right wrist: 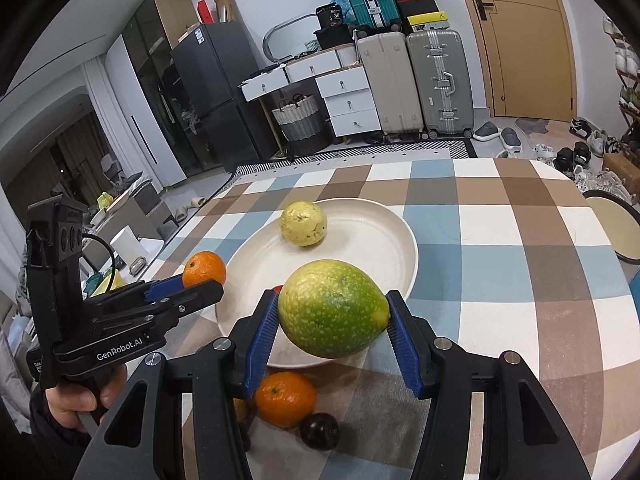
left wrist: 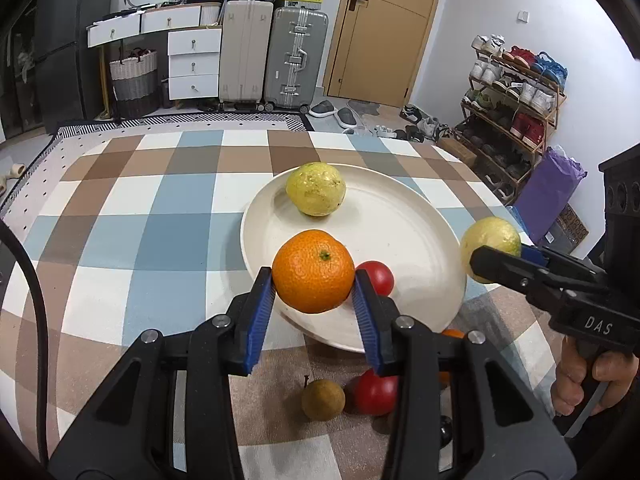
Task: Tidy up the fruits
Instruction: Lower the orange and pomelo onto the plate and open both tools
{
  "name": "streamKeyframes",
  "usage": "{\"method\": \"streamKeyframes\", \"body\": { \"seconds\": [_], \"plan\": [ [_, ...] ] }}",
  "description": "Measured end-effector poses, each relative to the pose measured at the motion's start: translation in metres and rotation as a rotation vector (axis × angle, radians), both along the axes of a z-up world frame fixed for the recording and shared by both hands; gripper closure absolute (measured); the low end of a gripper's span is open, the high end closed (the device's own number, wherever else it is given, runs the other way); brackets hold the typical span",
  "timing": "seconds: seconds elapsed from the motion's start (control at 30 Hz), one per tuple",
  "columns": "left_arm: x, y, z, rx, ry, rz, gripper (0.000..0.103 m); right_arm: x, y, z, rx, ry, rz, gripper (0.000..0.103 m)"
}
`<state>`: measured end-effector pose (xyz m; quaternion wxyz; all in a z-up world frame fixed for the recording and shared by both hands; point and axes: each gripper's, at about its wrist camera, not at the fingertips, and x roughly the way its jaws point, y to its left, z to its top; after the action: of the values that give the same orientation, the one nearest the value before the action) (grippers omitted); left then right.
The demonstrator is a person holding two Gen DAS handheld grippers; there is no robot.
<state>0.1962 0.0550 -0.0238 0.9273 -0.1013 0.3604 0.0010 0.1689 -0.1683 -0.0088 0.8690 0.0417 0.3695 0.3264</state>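
From the left wrist, our left tongs (left wrist: 313,284) clamp an orange (left wrist: 313,271) over the plate (left wrist: 400,216) near rim; one yellow fruit (left wrist: 316,189) already rests inside. From the right wrist, our right tongs (right wrist: 333,322) grip a green fruit (right wrist: 333,314) above that rim, while another orange (right wrist: 285,399) and a dark plum (right wrist: 319,431) wait on the worktop (right wrist: 500,240) beside the plate.

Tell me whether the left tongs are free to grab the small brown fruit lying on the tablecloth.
Probably not yet. The left tongs are already shut on the orange, held over the plate rim. The brown fruit lies uncovered below them, so it looks reachable once the orange is set down.
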Motion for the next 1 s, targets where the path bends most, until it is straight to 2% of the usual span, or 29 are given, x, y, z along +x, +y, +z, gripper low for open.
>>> {"method": "streamKeyframes", "body": {
  "seconds": [0.5, 0.77, 0.83, 0.9, 0.97, 1.0],
  "plan": [
    [0.020, 0.001, -0.015, 0.015, 0.030, 0.002, 0.066, 0.022, 0.022, -0.022, -0.061, 0.034, 0.020, 0.048],
    [0.023, -0.002, -0.016, 0.017, 0.041, -0.006, 0.066, 0.021, 0.027, -0.017, -0.096, -0.015, -0.005, 0.048],
    [0.021, 0.000, -0.015, -0.003, 0.047, -0.012, 0.066, 0.018, 0.022, -0.011, -0.084, -0.042, -0.019, 0.038],
    [0.018, 0.001, -0.013, -0.010, 0.045, -0.008, 0.064, 0.017, 0.016, -0.007, -0.070, -0.042, -0.026, 0.034],
    [0.015, 0.002, -0.010, -0.016, 0.041, -0.007, 0.056, 0.015, 0.011, -0.004, -0.066, -0.044, -0.035, 0.032],
    [0.012, 0.003, -0.008, -0.017, 0.035, -0.004, 0.049, 0.013, 0.008, -0.003, -0.070, -0.047, -0.037, 0.027]
  ]
}}
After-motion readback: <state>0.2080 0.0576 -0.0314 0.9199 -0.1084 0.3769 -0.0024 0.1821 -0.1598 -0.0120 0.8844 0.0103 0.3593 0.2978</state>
